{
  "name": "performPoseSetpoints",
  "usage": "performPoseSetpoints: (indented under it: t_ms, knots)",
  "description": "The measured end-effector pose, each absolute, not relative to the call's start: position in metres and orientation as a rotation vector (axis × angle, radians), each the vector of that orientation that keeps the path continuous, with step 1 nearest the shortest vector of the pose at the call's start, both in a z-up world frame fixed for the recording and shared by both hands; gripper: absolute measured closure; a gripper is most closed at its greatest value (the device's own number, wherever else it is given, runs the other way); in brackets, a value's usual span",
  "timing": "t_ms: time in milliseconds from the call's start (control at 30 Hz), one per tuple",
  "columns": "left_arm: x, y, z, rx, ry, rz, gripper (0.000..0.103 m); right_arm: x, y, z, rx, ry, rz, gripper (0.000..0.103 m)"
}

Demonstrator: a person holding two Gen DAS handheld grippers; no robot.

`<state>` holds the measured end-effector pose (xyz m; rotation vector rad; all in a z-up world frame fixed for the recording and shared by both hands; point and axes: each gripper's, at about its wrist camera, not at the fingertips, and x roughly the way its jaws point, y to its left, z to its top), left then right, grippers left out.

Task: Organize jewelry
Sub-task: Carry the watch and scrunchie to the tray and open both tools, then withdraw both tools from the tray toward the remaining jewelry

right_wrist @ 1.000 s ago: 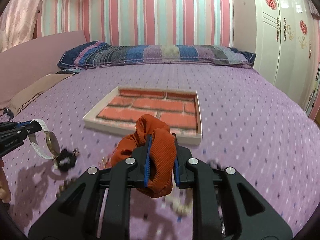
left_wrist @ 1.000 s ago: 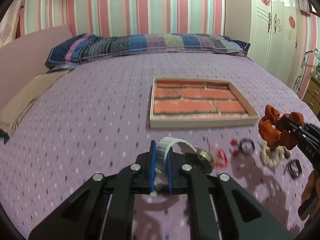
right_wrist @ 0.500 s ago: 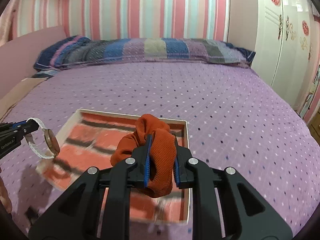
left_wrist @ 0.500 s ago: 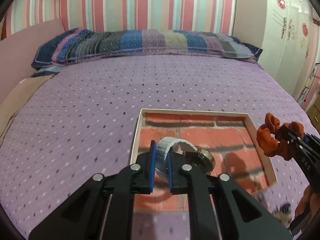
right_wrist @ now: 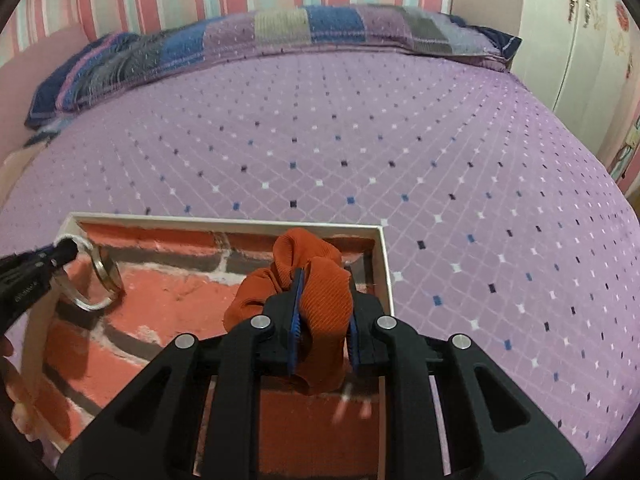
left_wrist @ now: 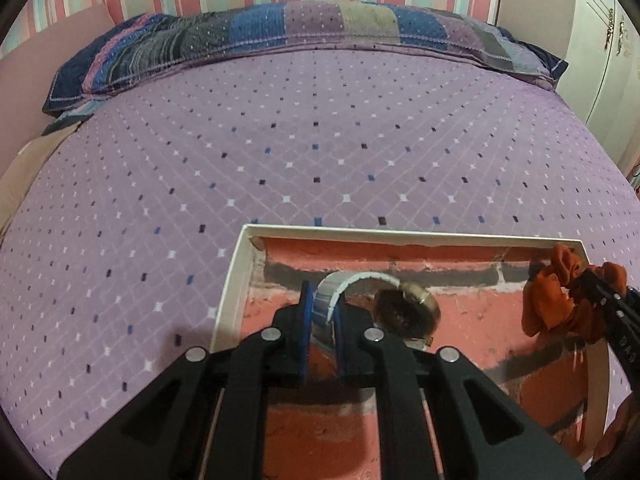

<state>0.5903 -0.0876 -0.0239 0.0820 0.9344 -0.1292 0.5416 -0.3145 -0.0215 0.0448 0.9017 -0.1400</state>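
My left gripper point(left_wrist: 322, 312) is shut on the white strap of a wristwatch point(left_wrist: 404, 308) with a round gold case. It holds the watch just above the left part of a shallow white-rimmed tray point(left_wrist: 230, 284) with a red brick-pattern floor. My right gripper point(right_wrist: 322, 300) is shut on an orange fabric scrunchie point(right_wrist: 320, 276) over the tray's far right corner point(right_wrist: 384, 248). In the right wrist view the watch point(right_wrist: 100, 280) hangs at the left from the left gripper. In the left wrist view the scrunchie point(left_wrist: 556, 300) shows at the right edge.
The tray lies on a purple bedspread point(left_wrist: 280, 152) with small diamond dots. A long striped pillow point(left_wrist: 280, 36) lies at the head of the bed. A white wardrobe point(right_wrist: 580, 40) stands at the right, striped wall behind.
Both grippers have moved forward from the loose jewelry on the bedspread to above the tray, still holding the watch and the scrunchie. The loose jewelry has left the view.
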Motion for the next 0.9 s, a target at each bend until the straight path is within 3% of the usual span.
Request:
performPoseSetpoints:
  t_ms: [200, 333, 367, 433, 467, 600, 700, 800, 900]
  knots:
    - [0.593, -0.083, -0.038, 0.096, 0.981, -0.113, 0.092, 0.547, -0.32, -0.035, 0.058, 0.953, -0.15, 0.074]
    - [0.587, -0.08, -0.037, 0.101, 0.989, -0.117, 0.089, 0.544, -0.323, -0.028, 0.061, 0.931, -0.137, 0.048]
    - [0.584, -0.08, -0.034, 0.112, 0.983, -0.12, 0.085, 0.543, -0.323, -0.027, 0.07, 0.931, -0.127, 0.045]
    - [0.577, -0.08, -0.028, 0.122, 0.966, -0.121, 0.052, 0.539, -0.323, -0.021, 0.072, 0.92, -0.12, 0.035]
    - [0.573, -0.08, -0.026, 0.121, 0.955, -0.12, 0.048, 0.535, -0.322, -0.017, 0.074, 0.909, -0.107, 0.034]
    - [0.551, -0.074, -0.013, 0.082, 0.95, -0.162, 0.047, 0.516, -0.317, 0.002, 0.063, 0.874, -0.068, 0.033]
    - [0.524, -0.067, 0.005, 0.061, 0.924, -0.184, 0.046, 0.485, -0.312, 0.023, 0.028, 0.815, -0.061, 0.023]
    - [0.492, -0.058, 0.027, 0.058, 0.877, -0.189, 0.035, 0.451, -0.313, 0.039, 0.019, 0.776, -0.057, 0.019]
    - [0.459, -0.047, 0.048, 0.059, 0.838, -0.197, 0.032, 0.412, -0.318, 0.054, 0.012, 0.746, -0.061, 0.016]
